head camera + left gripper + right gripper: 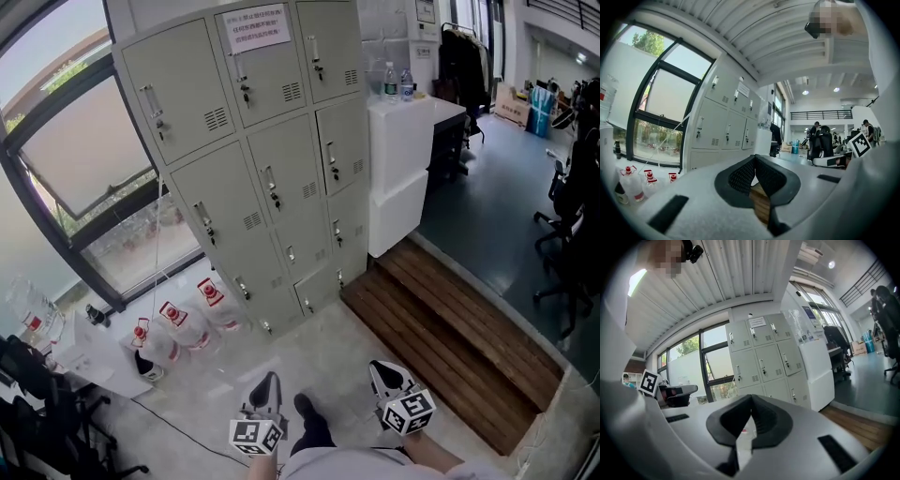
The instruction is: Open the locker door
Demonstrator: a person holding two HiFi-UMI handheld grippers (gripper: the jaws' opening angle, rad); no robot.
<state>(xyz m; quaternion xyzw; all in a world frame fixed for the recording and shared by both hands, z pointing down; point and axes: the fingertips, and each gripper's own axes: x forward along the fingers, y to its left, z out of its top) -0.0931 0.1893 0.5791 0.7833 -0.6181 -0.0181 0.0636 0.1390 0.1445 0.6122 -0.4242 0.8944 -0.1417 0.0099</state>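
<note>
Head view / locker (pixel 253 159): a grey bank of compartments is seen in the upper centre of the frame, standing on the floor beside the window (pixel 84 159).
Head view / doors (pixel 284 178): all are seen lying flush with the cabinet front, and a handle is fitted on each.
Head view / notice sheet (pixel 255 26): it is stuck on the top middle door. The print is too small to be read.
Head view / surface (pixel 441 111): a white unit is set against the locker's right side, and two water bottles (pixel 398 82) are stood on it.
Head view / floor items: labelled bottles (pixel 187 323) are grouped at lower left, and a wooden step (pixel 450 347) is laid at lower right.
Head view / left hand-held gripper (pixel 268 382): it is held at bottom centre, well apart from the locker.
Head view / right hand-held gripper (pixel 384 373): it is held just right of the left one, also well apart from the locker.
Left gripper view / left hand-held gripper (pixel 754 158): the jaw tips are pressed together and nothing is held between them.
Left gripper view / locker (pixel 726 126): it is seen at centre left, untouched.
Right gripper view / right hand-held gripper (pixel 751 397): the jaws are fully closed and nothing is gripped.
Right gripper view / locker (pixel 764 362): it is seen at upper centre, beyond the jaw tips, with its doors closed.
</note>
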